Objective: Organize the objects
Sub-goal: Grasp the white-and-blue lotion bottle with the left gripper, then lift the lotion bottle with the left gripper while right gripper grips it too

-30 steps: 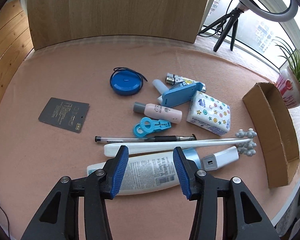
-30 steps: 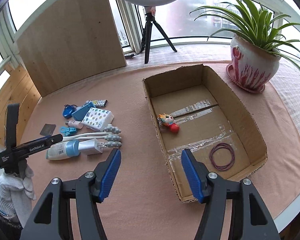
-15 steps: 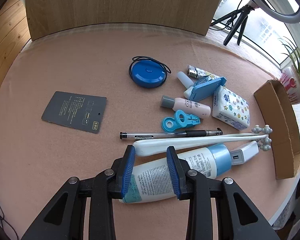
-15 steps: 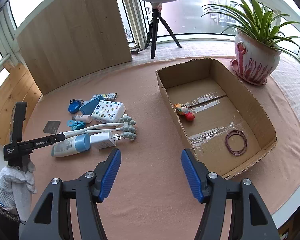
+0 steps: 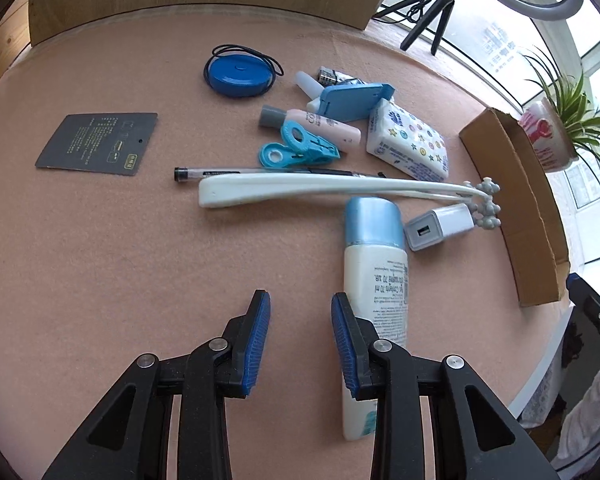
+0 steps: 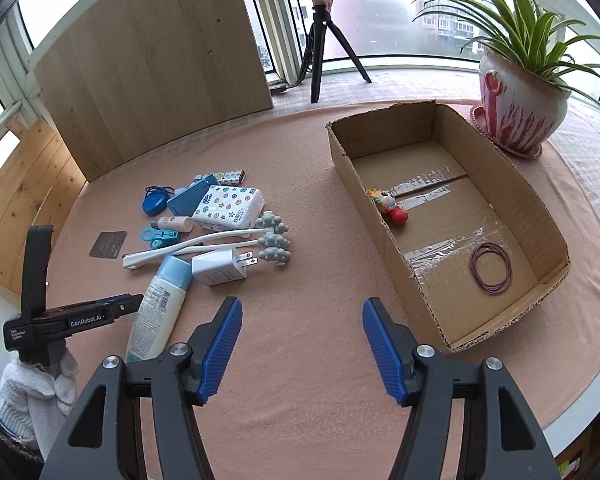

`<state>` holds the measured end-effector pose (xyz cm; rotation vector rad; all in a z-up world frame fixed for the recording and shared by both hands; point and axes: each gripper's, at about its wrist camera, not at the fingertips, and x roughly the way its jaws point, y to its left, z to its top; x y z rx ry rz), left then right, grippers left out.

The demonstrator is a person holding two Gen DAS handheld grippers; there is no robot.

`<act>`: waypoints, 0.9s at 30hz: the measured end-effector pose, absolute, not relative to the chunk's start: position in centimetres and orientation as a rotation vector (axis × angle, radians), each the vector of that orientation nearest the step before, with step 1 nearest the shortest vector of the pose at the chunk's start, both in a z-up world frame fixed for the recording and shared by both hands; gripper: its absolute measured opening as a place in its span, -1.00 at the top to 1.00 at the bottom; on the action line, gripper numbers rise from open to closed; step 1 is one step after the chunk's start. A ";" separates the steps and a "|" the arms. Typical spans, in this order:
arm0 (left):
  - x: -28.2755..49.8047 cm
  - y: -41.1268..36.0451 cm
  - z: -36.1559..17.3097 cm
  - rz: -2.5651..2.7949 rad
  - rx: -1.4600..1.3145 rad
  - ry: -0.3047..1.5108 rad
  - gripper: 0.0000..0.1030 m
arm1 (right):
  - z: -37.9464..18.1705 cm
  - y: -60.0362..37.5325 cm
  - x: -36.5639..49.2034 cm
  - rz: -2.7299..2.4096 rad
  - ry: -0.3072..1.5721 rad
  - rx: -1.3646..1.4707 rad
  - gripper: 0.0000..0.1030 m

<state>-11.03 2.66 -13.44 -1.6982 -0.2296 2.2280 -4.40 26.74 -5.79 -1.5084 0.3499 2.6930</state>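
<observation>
Now, in the left wrist view, the left tool (image 5: pixel 300 340) has nothing between its blue pads. The white squeeze bottle with the light blue cap (image 5: pixel 374 276) lies on the pink desk (image 5: pixel 100 260), just right of the right pad, long side pointing away. Half a second ago the pads sat around it; it has turned and slipped out. In the right wrist view, the right tool (image 6: pixel 302 350) is wide open, empty, near the brown cardboard box (image 6: pixel 548 216).
</observation>
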 end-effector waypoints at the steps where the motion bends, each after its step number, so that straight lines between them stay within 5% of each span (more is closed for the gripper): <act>1: -10.5 3.1 -13.5 2.222 -1.695 -0.221 0.35 | -6.0 26.6 -4.5 2.694 0.356 -1.518 -0.15; 8: -8.6 4.6 -12.5 2.274 -1.662 -0.191 0.31 | -7.4 25.4 -5.4 2.716 0.374 -1.592 -0.15; 18: -7.6 5.6 -11.8 2.259 -1.612 -0.243 -0.07 | -10.0 22.3 -8.3 2.762 0.399 -1.790 -0.15; 27: -7.4 6.2 -12.3 2.267 -1.626 -0.284 -0.13 | -12.4 19.9 -11.6 2.743 0.456 -1.999 -0.15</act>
